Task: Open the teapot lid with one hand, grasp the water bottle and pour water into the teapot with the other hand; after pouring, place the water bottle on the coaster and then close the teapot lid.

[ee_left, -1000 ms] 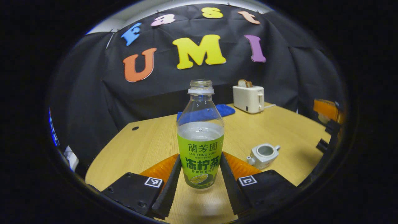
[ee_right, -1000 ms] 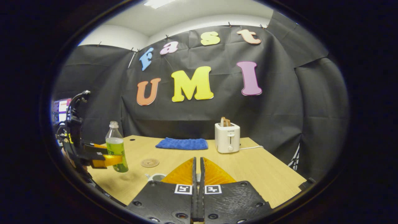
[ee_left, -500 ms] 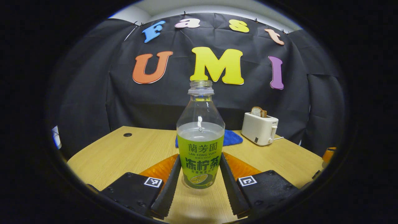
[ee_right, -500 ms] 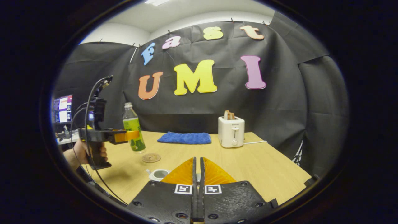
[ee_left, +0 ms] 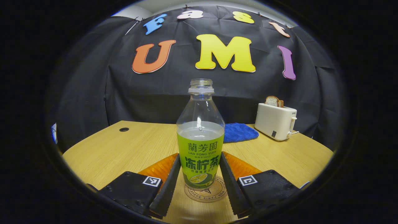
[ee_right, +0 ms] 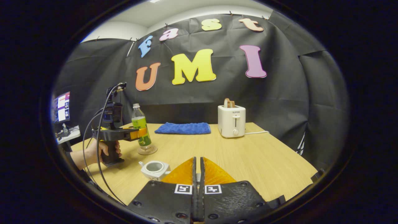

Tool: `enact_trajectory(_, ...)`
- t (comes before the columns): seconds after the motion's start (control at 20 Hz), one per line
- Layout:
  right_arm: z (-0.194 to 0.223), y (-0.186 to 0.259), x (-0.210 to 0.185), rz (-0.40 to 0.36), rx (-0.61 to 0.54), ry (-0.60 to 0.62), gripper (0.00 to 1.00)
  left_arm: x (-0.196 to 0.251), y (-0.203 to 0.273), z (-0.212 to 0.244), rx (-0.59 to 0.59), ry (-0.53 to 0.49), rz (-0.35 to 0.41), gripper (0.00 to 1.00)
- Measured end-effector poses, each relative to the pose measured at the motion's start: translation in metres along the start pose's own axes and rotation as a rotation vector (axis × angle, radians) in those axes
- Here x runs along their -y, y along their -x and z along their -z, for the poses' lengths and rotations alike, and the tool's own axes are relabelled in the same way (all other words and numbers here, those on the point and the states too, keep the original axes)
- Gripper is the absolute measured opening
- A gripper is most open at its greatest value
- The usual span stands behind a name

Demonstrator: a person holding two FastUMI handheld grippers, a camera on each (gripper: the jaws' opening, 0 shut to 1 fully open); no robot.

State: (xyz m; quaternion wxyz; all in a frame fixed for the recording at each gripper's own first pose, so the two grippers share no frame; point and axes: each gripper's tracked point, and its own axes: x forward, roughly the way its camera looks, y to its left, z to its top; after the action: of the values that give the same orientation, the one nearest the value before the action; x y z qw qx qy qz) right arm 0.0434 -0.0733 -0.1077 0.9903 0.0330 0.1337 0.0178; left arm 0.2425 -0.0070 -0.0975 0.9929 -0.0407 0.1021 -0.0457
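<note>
Water bottle (ee_left: 200, 140) uncapped, half full

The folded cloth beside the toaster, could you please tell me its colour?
Blue cloth, clearest in the right gripper view.

I see a light wooden table (ee_right: 248, 161) running toward the far wall, with a round cable hole (ee_left: 124, 129) near its far left corner. A black cloth wall (ee_right: 279, 102) hangs behind and wraps round the right side. Above it I see a white ceiling (ee_right: 174, 12) and a pale wall (ee_right: 124, 31) at the upper left. On the far side of the table a blue towel (ee_right: 183, 128) lies flat, and right of it stands a white toaster (ee_right: 231, 121) holding toast, its cord (ee_right: 256, 133) trailing right. At far left a lit monitor (ee_right: 61, 106) glows.
</note>
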Motion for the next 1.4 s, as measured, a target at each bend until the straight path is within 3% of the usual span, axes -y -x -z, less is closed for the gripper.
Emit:
enact_trajectory(0.4, 0.006, -0.004, -0.007, -0.015, -0.010, 0.006, 0.00, 0.008, 0.001, 0.002, -0.006, -0.065, 0.013, 0.79)
enact_trajectory(0.45, 0.006, -0.004, -0.007, -0.015, -0.011, 0.005, 0.00, 0.007, 0.001, 0.004, -0.013, -0.070, 0.010, 0.80)
enact_trajectory(0.55, 0.006, -0.003, -0.007, -0.014, -0.010, 0.004, 0.00, 0.007, 0.000, 0.004, -0.016, -0.069, 0.011, 0.92)
enact_trajectory(0.8, 0.005, -0.004, -0.008, -0.012, -0.007, 0.005, 0.00, 0.003, 0.002, 0.007, -0.016, -0.053, 0.009, 0.98)
enact_trajectory(1.2, -0.017, -0.011, -0.039, -0.067, 0.040, 0.057, 0.00, -0.021, 0.067, 0.020, -0.031, -0.023, -0.052, 0.98)
enact_trajectory(1.4, -0.025, -0.025, -0.069, -0.128, 0.061, 0.084, 0.00, -0.047, 0.113, 0.008, 0.030, -0.045, -0.109, 0.98)
